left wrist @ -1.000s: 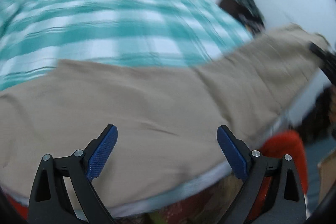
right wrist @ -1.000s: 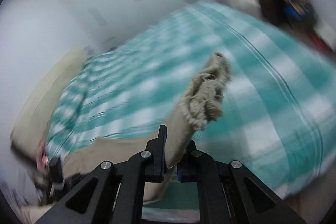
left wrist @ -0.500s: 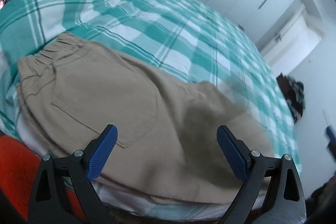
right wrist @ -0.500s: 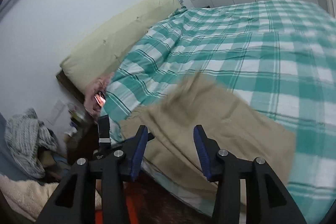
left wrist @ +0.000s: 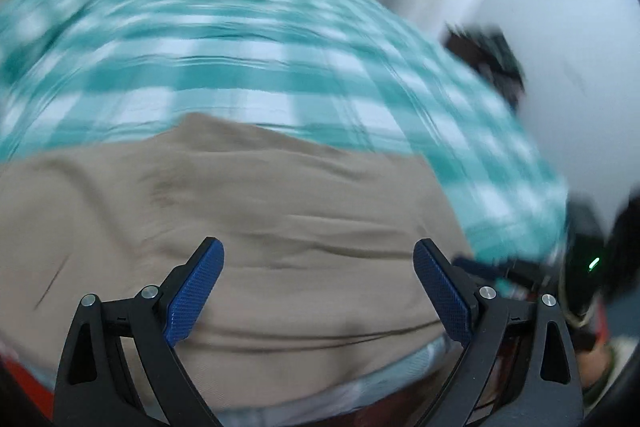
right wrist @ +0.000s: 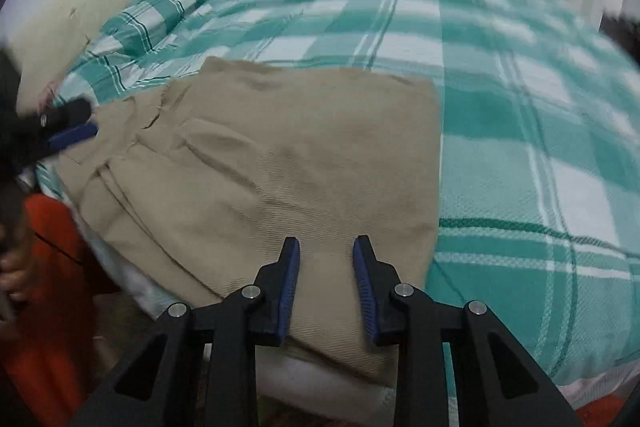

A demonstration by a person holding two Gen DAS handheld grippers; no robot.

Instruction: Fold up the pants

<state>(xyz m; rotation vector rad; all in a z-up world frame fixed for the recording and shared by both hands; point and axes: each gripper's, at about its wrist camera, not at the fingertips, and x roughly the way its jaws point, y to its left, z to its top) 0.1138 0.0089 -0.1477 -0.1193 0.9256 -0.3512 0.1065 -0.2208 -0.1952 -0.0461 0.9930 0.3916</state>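
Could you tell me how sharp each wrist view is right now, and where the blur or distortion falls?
Left wrist view: heavy motion smear over the checked bedspread and the khaki pants; only the left gripper is crisp. Right wrist view: pants fairly sharp in the middle, bedspread streaked toward the top and right edge, right gripper crisp. Both views bulge with fisheye curvature and dark corners.

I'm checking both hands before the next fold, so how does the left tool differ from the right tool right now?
The left tool is spread wide; the right tool has only a narrow gap, having just been closing. Both hover empty over the tan pants on the checked bedspread, with blue pads.
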